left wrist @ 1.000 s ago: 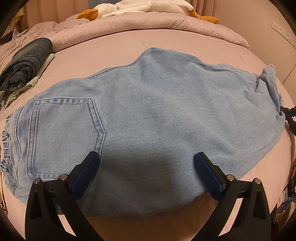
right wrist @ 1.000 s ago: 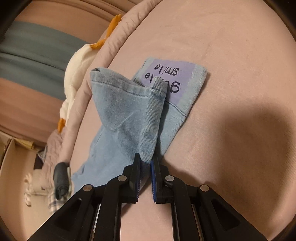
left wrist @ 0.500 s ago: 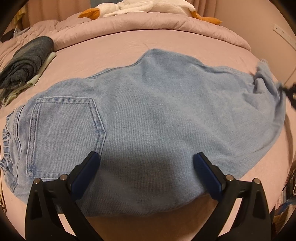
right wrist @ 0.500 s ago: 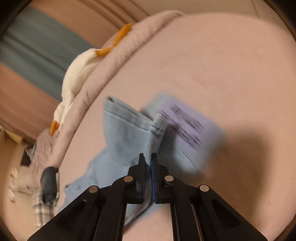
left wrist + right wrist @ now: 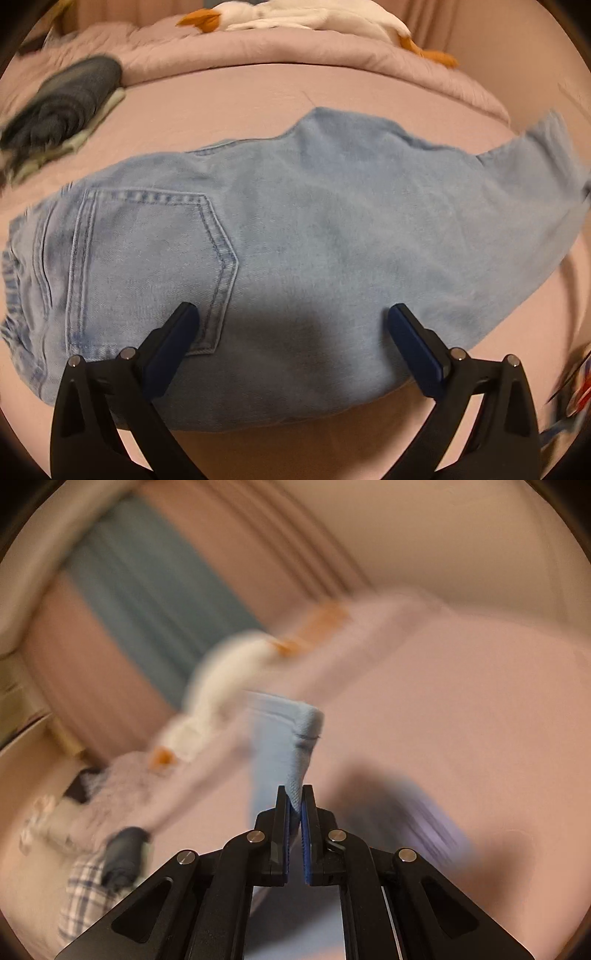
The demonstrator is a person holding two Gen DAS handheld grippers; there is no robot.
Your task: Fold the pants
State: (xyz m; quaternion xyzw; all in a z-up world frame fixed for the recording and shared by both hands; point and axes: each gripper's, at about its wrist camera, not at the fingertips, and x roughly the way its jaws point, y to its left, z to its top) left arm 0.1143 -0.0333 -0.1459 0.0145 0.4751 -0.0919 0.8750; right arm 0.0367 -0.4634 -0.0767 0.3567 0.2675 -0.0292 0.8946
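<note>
Light blue denim pants [image 5: 314,236] lie flat across the pink bed, back pocket [image 5: 147,266] at the left, leg end lifted at the far right [image 5: 543,155]. My left gripper [image 5: 293,326] is open and hovers over the pants' near edge, empty. My right gripper [image 5: 294,801] is shut on the pants' leg hem [image 5: 301,746] and holds it raised above the bed; this view is blurred by motion. A purple label patch [image 5: 436,830] on the pants shows blurred at the lower right.
A folded dark garment pile [image 5: 62,107] lies at the back left of the bed. A white and orange plush toy [image 5: 295,18] rests on the rolled pink duvet [image 5: 258,48] at the back. Plaid cloth [image 5: 85,897] lies off to the left.
My right gripper has lifted the leg hem off the bed and swung it up and leftward. The leg end at the right has risen. My left gripper has stayed open, shifting slightly.
</note>
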